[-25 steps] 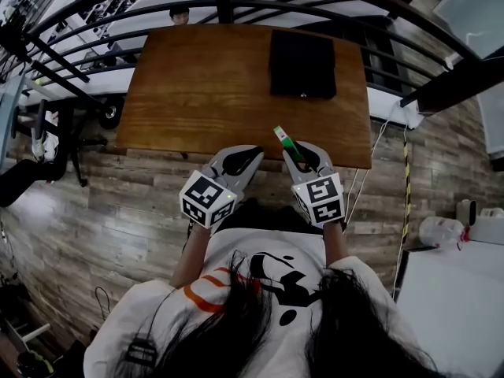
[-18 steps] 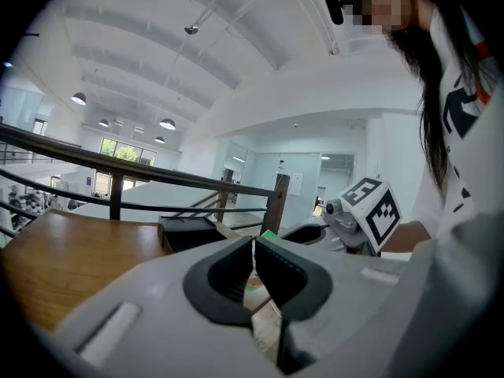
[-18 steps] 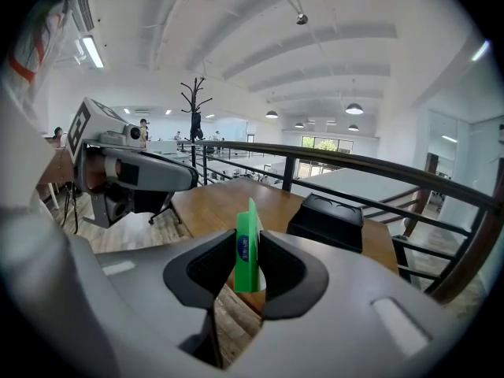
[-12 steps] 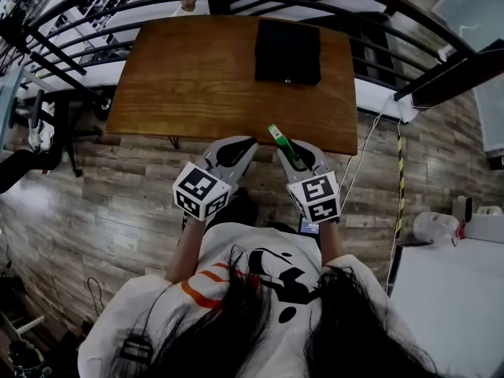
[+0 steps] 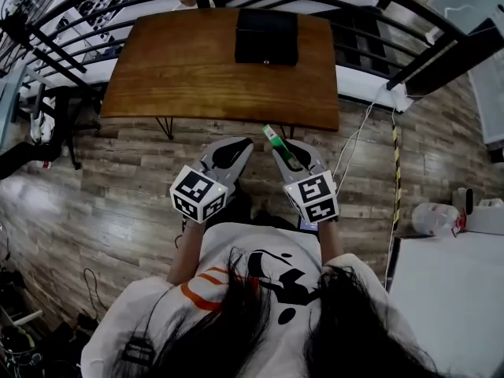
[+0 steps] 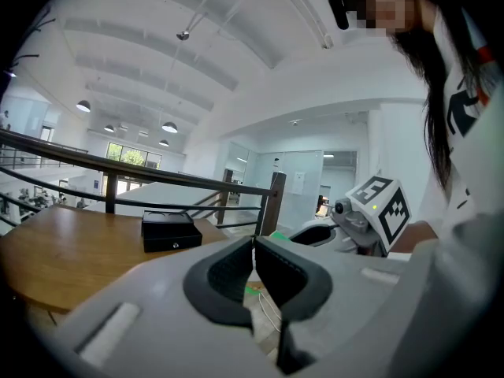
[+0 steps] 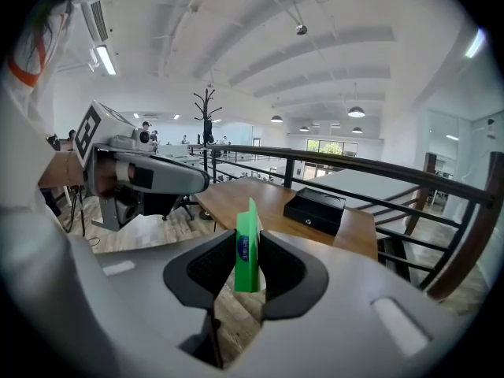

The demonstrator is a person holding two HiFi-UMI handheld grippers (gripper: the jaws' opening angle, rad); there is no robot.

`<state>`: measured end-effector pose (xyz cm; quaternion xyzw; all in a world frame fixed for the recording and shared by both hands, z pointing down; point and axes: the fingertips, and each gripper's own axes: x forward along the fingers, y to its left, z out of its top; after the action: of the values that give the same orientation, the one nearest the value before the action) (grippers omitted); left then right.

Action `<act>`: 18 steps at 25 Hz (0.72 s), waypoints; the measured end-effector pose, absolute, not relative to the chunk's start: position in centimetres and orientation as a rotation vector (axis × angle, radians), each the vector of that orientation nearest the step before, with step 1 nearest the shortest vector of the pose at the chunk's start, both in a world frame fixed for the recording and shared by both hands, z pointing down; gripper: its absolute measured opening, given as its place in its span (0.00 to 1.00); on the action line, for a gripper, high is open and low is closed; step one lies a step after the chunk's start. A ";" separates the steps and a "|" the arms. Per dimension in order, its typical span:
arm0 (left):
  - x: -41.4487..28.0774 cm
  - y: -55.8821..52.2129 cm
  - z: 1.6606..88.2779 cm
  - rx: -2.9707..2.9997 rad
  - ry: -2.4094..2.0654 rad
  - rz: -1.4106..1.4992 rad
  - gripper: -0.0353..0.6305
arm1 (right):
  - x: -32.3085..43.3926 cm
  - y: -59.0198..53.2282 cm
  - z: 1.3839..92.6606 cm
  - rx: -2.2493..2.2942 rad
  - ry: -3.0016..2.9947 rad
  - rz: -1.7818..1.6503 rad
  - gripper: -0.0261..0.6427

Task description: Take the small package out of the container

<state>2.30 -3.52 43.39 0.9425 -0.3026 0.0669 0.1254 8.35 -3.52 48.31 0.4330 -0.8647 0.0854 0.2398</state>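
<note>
The small green package stands upright between the pads of my right gripper, which is shut on it. From the head view the package sticks out past the right gripper, held over the wooden floor, short of the table's near edge. The black container sits closed on the far side of the brown table; it also shows as a black box in both gripper views. My left gripper is beside the right one, shut with nothing in it.
A dark metal railing curves behind the table. A white cable hangs from the table's right side to the floor. A white surface stands at the lower right, with a plastic bag near it. The person's torso fills the bottom of the head view.
The table and the black container have slid up and away in the head view as the person backs off. Both grippers now hang over the floor, the right still holding the package.
</note>
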 end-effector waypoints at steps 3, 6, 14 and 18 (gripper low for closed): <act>2.9 -1.0 43.7 2.733 -0.903 0.204 0.05 | 9.0 -1.3 48.4 1.168 -2.378 0.230 0.21; 3.3 1.2 43.8 2.720 -0.928 0.213 0.05 | 9.5 0.8 48.3 1.149 -2.392 0.229 0.21; 3.8 5.9 44.1 2.707 -0.951 0.256 0.05 | 9.8 4.8 48.4 1.124 -2.423 0.234 0.21; 3.6 7.3 43.9 2.711 -0.954 0.267 0.05 | 9.4 6.1 48.5 1.118 -2.433 0.246 0.21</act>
<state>3.61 7.29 43.89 0.9315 -0.3280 0.0919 0.1273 9.44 6.06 48.48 0.4051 -0.8818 0.0891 0.2245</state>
